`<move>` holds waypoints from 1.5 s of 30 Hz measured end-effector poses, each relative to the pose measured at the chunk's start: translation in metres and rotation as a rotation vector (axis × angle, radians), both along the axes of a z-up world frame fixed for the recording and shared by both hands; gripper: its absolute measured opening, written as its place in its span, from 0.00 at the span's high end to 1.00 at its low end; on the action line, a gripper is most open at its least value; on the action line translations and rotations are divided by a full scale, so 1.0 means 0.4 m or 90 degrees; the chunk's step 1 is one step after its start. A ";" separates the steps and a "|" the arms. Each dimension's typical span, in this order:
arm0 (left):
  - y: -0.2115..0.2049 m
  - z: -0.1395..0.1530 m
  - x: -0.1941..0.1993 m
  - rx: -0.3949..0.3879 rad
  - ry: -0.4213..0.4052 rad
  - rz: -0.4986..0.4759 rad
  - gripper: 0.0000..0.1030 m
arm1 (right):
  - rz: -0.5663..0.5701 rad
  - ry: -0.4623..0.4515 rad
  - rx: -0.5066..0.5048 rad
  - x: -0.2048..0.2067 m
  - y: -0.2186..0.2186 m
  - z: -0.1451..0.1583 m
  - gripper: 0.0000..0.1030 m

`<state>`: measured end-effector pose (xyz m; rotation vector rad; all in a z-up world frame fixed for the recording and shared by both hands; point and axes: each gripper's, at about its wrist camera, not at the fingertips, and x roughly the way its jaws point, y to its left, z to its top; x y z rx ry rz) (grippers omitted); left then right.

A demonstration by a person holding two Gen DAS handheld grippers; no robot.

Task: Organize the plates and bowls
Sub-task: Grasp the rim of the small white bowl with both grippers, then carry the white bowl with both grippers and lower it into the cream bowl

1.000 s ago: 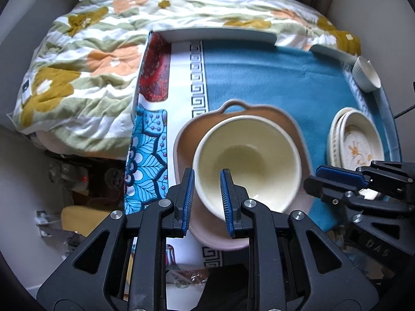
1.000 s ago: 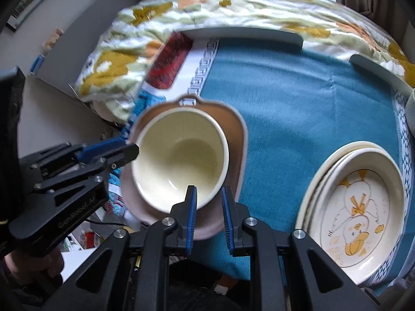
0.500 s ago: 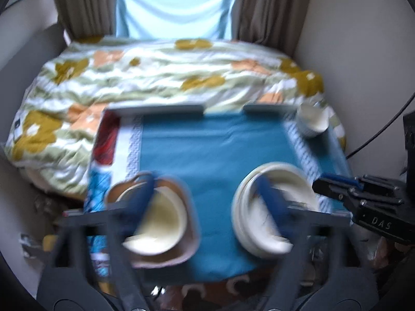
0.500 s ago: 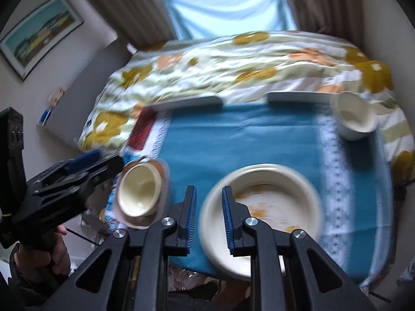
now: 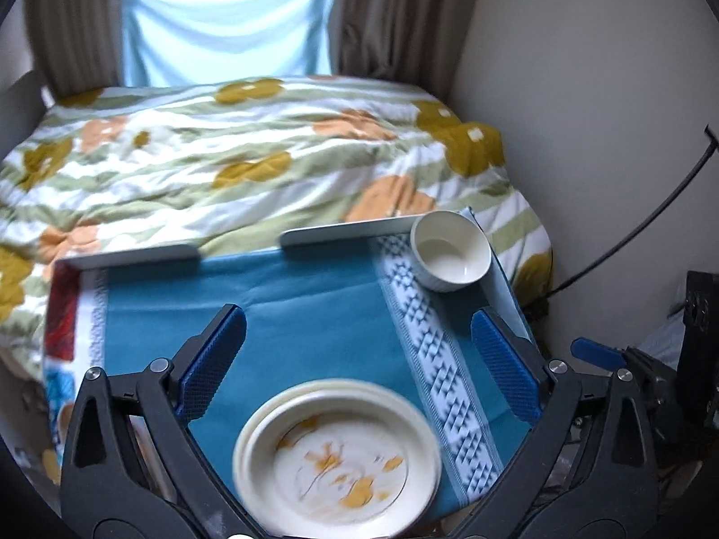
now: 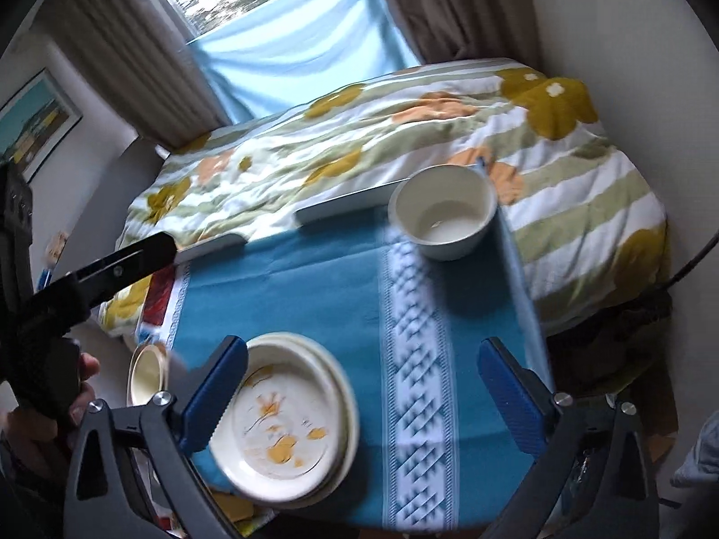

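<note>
A stack of cream plates with an orange flower print (image 5: 337,462) lies near the front edge of the blue-clothed table (image 5: 292,287); it also shows in the right wrist view (image 6: 283,417). A small white bowl (image 5: 450,251) stands at the far right corner, seen too in the right wrist view (image 6: 442,211). A cream bowl in a brown dish (image 6: 146,373) sits at the table's left edge. My left gripper (image 5: 357,359) is open and empty above the plates. My right gripper (image 6: 364,397) is open and empty above the table, right of the plates.
A bed with a flowered quilt (image 5: 233,157) lies behind the table. Curtains and a window (image 6: 287,49) are beyond. A wall (image 5: 584,112) and a black cable (image 5: 651,224) are at the right. Two grey bars (image 5: 346,231) edge the table's far side.
Both grippers have opened wide and lifted back from the cream bowl in the brown dish. Both views have swung right and now look at the plates and small bowl.
</note>
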<state>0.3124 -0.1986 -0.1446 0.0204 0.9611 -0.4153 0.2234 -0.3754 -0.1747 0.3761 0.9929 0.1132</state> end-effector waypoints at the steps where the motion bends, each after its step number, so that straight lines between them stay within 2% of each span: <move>1: -0.028 -0.011 0.027 0.007 0.009 -0.014 0.02 | -0.009 0.001 0.006 0.010 -0.016 -0.010 0.01; 4: -0.099 -0.048 0.095 0.032 0.024 -0.059 0.02 | -0.009 0.031 0.005 0.040 -0.031 -0.043 0.01; 6: -0.139 -0.074 0.134 0.049 0.030 -0.084 0.02 | -0.044 0.053 0.004 0.065 -0.048 -0.073 0.01; 13: -0.250 -0.196 0.295 0.051 0.085 -0.174 0.05 | -0.203 0.058 0.102 0.172 -0.154 -0.155 0.03; 15: -0.271 -0.231 0.331 0.054 0.100 -0.193 0.17 | -0.243 0.064 0.140 0.201 -0.182 -0.183 0.12; 17: -0.299 -0.272 0.364 0.056 0.120 -0.213 0.27 | -0.262 0.083 0.165 0.240 -0.197 -0.221 0.32; 19: -0.326 -0.312 0.390 0.058 0.141 -0.228 0.35 | -0.268 0.098 0.171 0.268 -0.198 -0.251 0.43; 21: -0.346 -0.346 0.410 0.050 0.163 -0.240 0.45 | -0.284 0.109 0.174 0.284 -0.202 -0.272 0.46; 25: -0.378 -0.390 0.427 0.042 0.188 -0.263 0.68 | -0.309 0.118 0.182 0.300 -0.221 -0.302 0.61; 26: -0.383 -0.396 0.427 0.041 0.191 -0.267 0.77 | -0.312 0.120 0.180 0.302 -0.226 -0.306 0.66; 27: -0.389 -0.407 0.430 0.039 0.200 -0.272 0.85 | -0.313 0.120 0.177 0.304 -0.227 -0.308 0.67; 30: -0.395 -0.425 0.433 0.032 0.211 -0.274 0.89 | -0.317 0.121 0.163 0.313 -0.231 -0.313 0.71; 32: -0.396 -0.431 0.433 0.034 0.214 -0.275 0.92 | -0.314 0.121 0.150 0.319 -0.231 -0.315 0.81; 41: -0.402 -0.414 0.413 0.068 0.185 -0.280 0.93 | -0.305 0.123 0.136 0.316 -0.237 -0.315 0.83; 45: -0.392 -0.375 0.398 0.074 0.166 -0.268 0.93 | -0.288 0.114 0.128 0.318 -0.227 -0.286 0.83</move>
